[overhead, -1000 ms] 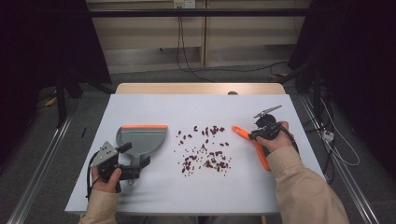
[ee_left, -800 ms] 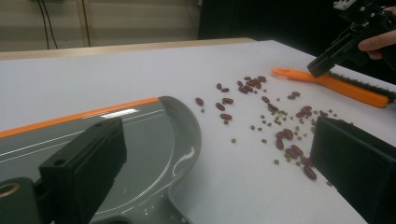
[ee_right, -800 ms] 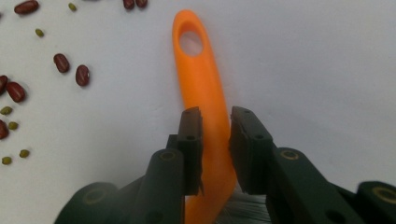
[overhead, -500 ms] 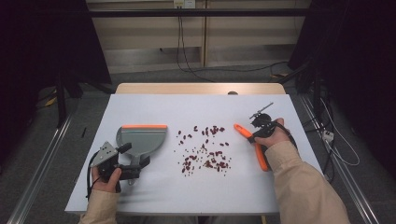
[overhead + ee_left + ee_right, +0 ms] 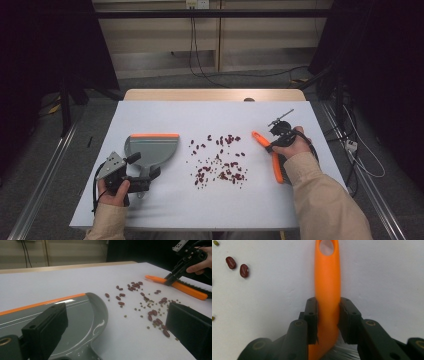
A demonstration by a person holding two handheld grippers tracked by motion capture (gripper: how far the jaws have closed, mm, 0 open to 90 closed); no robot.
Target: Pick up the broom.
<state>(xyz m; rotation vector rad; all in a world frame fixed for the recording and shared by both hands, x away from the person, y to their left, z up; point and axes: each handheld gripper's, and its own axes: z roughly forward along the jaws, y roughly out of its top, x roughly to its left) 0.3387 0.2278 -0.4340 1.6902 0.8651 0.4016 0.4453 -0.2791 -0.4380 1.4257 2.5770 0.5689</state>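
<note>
Right gripper view | right hand-held gripper point(image 5: 328, 322) clamps brush handle point(image 5: 327, 290) (orange) between jaws

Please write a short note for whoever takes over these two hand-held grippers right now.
Right tongs: shut on the orange plastic brush handle; the brush lies on the white table, right of the spill.
Left tongs: at the handle of the grey dustpan with the orange front edge, which sits left of the spill; the pictures do not settle whether they grip it.
Scattered dark red beans and small green ones lie between brush and dustpan.
Done: brush gripped. Nothing swept; the pan looks empty.
Left: probably sweep the beans into the pan.
</note>
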